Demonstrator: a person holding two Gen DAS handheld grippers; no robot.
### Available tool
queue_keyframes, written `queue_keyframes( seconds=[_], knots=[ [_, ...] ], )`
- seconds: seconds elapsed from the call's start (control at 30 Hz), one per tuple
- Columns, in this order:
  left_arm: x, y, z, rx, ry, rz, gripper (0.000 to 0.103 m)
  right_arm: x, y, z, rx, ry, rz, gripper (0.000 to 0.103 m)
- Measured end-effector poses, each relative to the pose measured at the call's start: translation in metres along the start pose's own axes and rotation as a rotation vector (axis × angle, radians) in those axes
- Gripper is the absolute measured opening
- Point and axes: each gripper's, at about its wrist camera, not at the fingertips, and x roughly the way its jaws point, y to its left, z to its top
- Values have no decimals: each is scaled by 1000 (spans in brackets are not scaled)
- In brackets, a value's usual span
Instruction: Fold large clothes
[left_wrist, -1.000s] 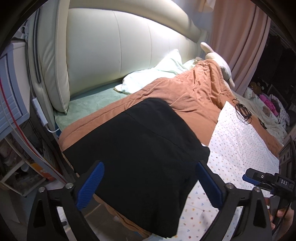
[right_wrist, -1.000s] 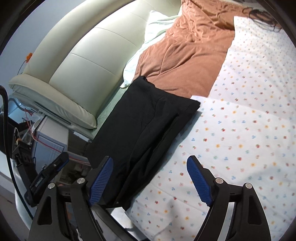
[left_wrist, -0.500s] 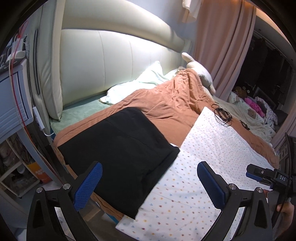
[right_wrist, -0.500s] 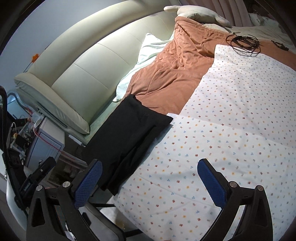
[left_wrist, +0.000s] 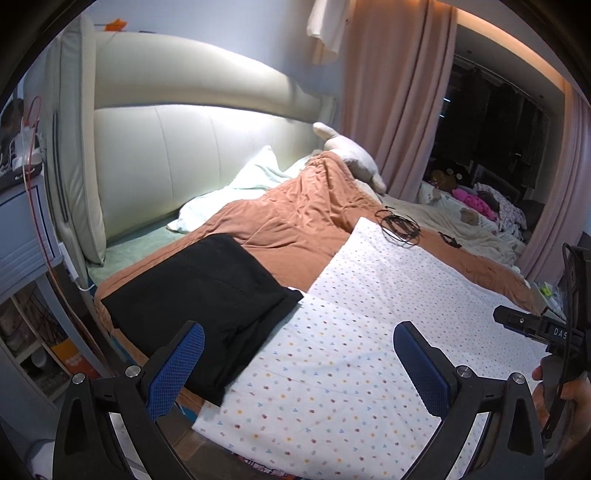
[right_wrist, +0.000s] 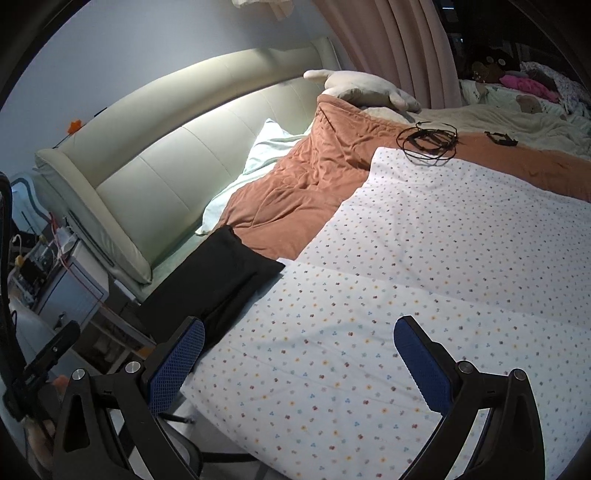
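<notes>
A folded black garment (left_wrist: 207, 299) lies flat on the bed's near left corner, partly over the orange blanket (left_wrist: 295, 221) and the edge of the white dotted quilt (left_wrist: 369, 332). In the right wrist view the same black garment (right_wrist: 221, 273) sits left of the dotted quilt (right_wrist: 406, 277). My left gripper (left_wrist: 299, 362) hovers open above the quilt and the garment's near edge, with nothing between its blue pads. My right gripper (right_wrist: 299, 358) is open wide above the quilt, to the right of the garment, also empty.
A cream padded headboard (left_wrist: 192, 147) runs behind the bed. A bundle of black cables (left_wrist: 399, 227) lies on the quilt's far corner. A grey bedside cabinet (left_wrist: 26, 229) stands left. Pink curtains (left_wrist: 395, 92) and a pale plush toy (left_wrist: 351, 155) are at the back.
Both grippers have pulled back and up from the black garment, which now looks smaller and farther off. The right gripper's jaws widened early on. The garment stays where it lay.
</notes>
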Motion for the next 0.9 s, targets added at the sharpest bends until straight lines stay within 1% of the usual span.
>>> queue_keyframes(
  seconds=[0.17,0.3,0.53,0.73,0.9],
  knots=[
    [-25,-28,-12,47,-29,-38,103,-49,-7,-19,-10,-69,-37,103],
    [-43,-45,-25,71,-42,-71,102,-81,-13,-40,-11,-103,-76,103],
    [-76,-72,-58,127,-62,-126,102,-136,-15,-78,-24,-166,-138,103],
    [-99,-78,-82,149,-70,-160,102,-168,-11,-113,-32,-201,-191,103],
    [-121,-74,-102,165,-102,-154,102,-190,-1,-142,-46,-234,-206,103]
  ],
)
